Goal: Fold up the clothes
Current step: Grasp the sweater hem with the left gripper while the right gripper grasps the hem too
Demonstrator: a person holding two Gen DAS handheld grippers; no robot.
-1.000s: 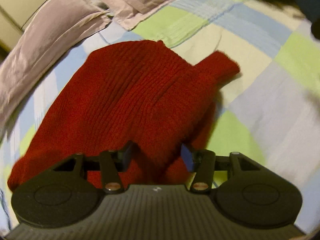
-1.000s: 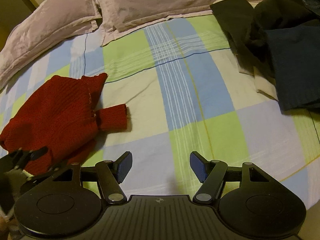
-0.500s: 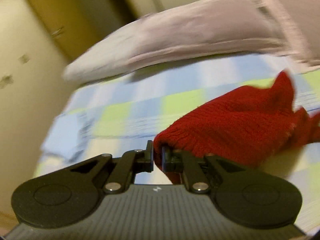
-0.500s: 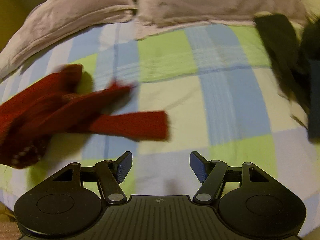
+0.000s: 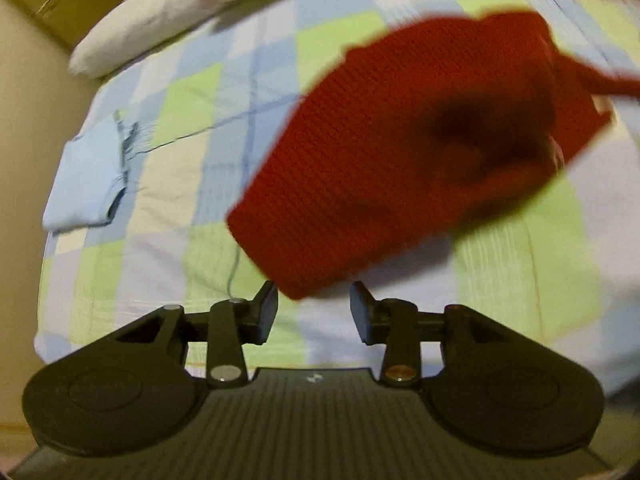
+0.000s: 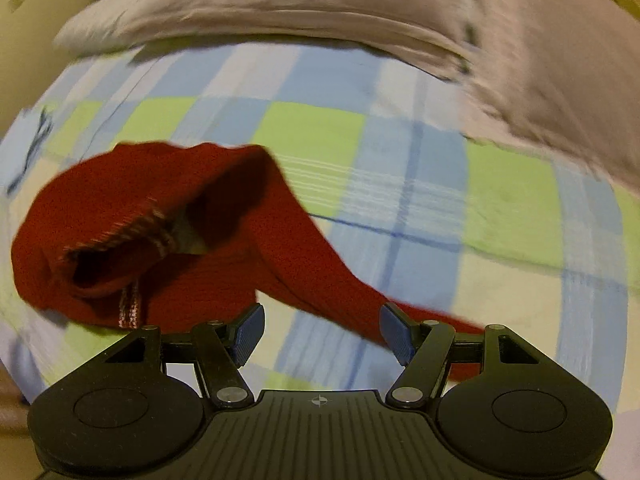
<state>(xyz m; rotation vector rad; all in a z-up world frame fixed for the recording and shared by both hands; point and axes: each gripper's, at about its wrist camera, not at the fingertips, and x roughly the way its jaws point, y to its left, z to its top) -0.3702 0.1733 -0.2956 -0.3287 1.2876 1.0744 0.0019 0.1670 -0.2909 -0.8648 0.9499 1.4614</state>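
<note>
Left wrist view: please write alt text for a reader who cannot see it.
A red knit sweater lies bunched on a checked bedsheet, its near corner just beyond the opening left gripper. A folded light blue cloth lies left.

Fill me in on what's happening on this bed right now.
A person with a handheld tool in each hand is folding clothes on a checked bedspread. The left tool is opening, its pads apart, with a corner of the red knit sweater just beyond them, not pinched. The right tool is open and holds nothing; a sweater sleeve trails past its pads. The sweater lies bunched, not yet folded. A folded light blue garment sits near the bed's edge, pillows beyond.
</note>
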